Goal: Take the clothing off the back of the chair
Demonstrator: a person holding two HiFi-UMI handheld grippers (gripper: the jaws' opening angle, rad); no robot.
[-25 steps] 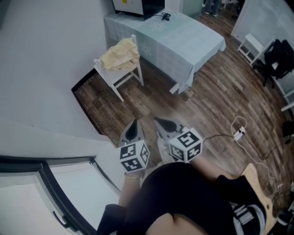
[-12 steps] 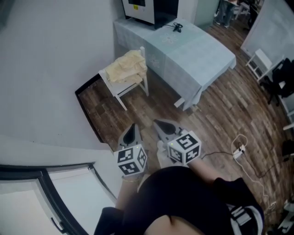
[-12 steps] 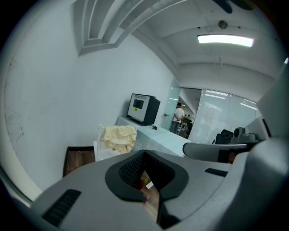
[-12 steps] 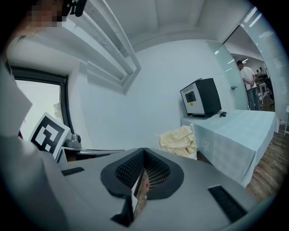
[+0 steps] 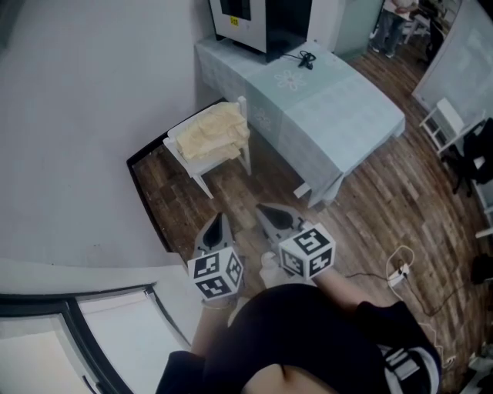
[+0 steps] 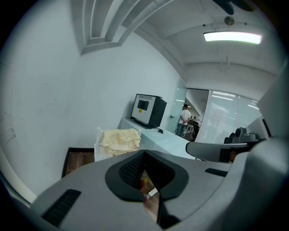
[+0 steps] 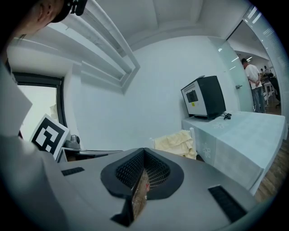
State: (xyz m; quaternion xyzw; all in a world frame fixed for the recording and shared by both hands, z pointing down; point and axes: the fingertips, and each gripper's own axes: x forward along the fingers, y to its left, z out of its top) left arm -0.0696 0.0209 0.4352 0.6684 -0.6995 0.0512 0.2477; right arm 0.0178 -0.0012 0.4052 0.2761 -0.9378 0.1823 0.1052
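A pale yellow garment [image 5: 211, 135] lies bunched over the seat and back of a white chair [image 5: 202, 164] beside the wall. The same garment [image 6: 118, 139] shows ahead in the left gripper view, and the garment [image 7: 178, 142] also shows in the right gripper view. My left gripper [image 5: 218, 225] and right gripper [image 5: 273, 215] are side by side over the wooden floor, well short of the chair. Both point toward it. Each has its jaws shut with nothing between them.
A table with a light blue cloth [image 5: 323, 108] stands right behind the chair, with a dark box-like machine [image 5: 262, 19] on it. A white wall [image 5: 85, 115] runs along the left. A cable and plug [image 5: 398, 271] lie on the floor at right. People stand far off.
The chair and table have drawn nearer and lower in the head view as I walk toward them. Both grippers stay shut and side by side.
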